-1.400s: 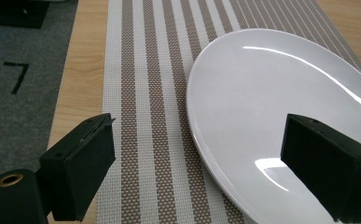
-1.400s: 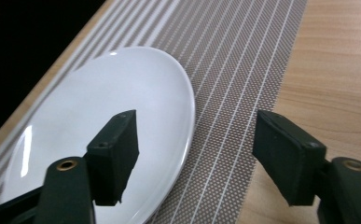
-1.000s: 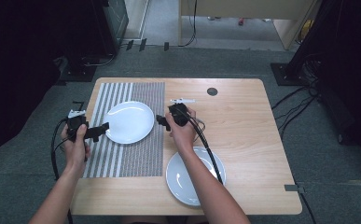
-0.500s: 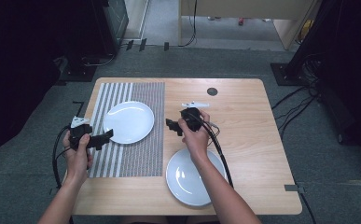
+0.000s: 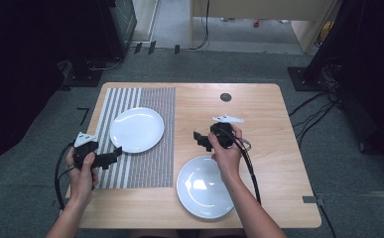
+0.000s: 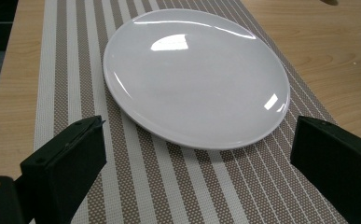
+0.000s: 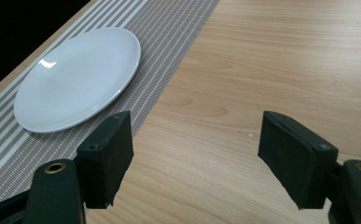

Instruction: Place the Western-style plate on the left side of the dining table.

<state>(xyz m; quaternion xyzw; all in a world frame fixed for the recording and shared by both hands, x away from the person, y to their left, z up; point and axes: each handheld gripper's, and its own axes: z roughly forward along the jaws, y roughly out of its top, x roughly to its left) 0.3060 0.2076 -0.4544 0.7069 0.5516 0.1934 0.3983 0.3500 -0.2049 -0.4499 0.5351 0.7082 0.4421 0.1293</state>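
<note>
We judge placing done: white plate (image 5: 136, 129) rests on striped mat (image 5: 145, 163). Second plate (image 5: 204, 187) off mat, on bare wood. Left gripper (image 5: 111, 154) and right gripper (image 5: 200, 141) both wide, empty.

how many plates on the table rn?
2. One white plate lies on the striped placemat at the table's left half. The other plate sits on bare wood near the front edge, partly under the person's right forearm. None seems hidden.
</note>
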